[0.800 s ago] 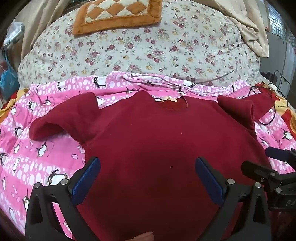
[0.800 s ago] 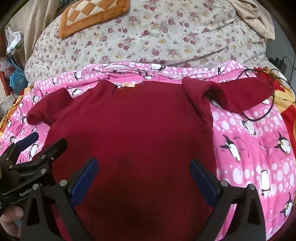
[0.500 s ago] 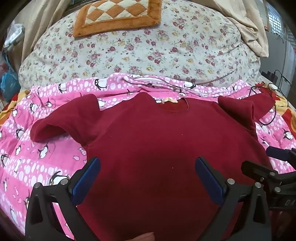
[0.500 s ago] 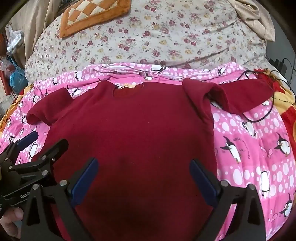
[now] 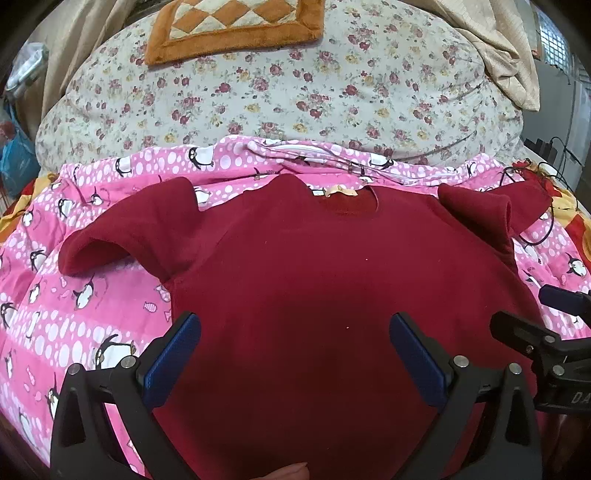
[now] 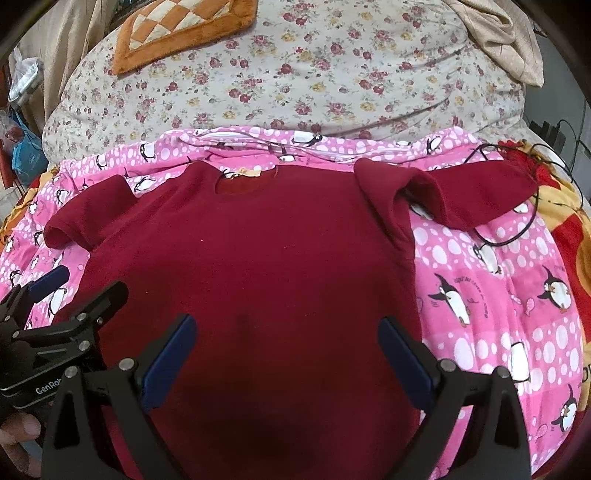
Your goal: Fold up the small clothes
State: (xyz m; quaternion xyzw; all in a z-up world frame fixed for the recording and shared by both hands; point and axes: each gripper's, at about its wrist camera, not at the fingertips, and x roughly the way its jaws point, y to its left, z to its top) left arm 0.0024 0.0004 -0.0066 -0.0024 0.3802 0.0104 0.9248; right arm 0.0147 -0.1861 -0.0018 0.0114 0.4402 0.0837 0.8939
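A small dark red short-sleeved top (image 5: 325, 280) lies spread flat, collar away from me, on a pink penguin-print blanket (image 5: 74, 321). It also shows in the right wrist view (image 6: 258, 266). Its left sleeve (image 5: 125, 229) lies out to the side; its right sleeve (image 6: 454, 192) is partly rumpled. My left gripper (image 5: 295, 332) is open and empty above the lower middle of the top. My right gripper (image 6: 284, 332) is open and empty beside it, also above the lower part. Each gripper shows at the edge of the other's view.
A floral quilt mound (image 5: 295, 85) rises behind the blanket, with an orange checked cushion (image 5: 236, 26) on top. A black cable (image 6: 517, 229) loops over the blanket by the right sleeve. Beige cloth (image 5: 506, 55) hangs at the far right. Bags (image 6: 26, 155) sit at the left.
Both views have shifted slightly, so the top sits a little lower in the frames. The top has not moved, and both grippers stay open.
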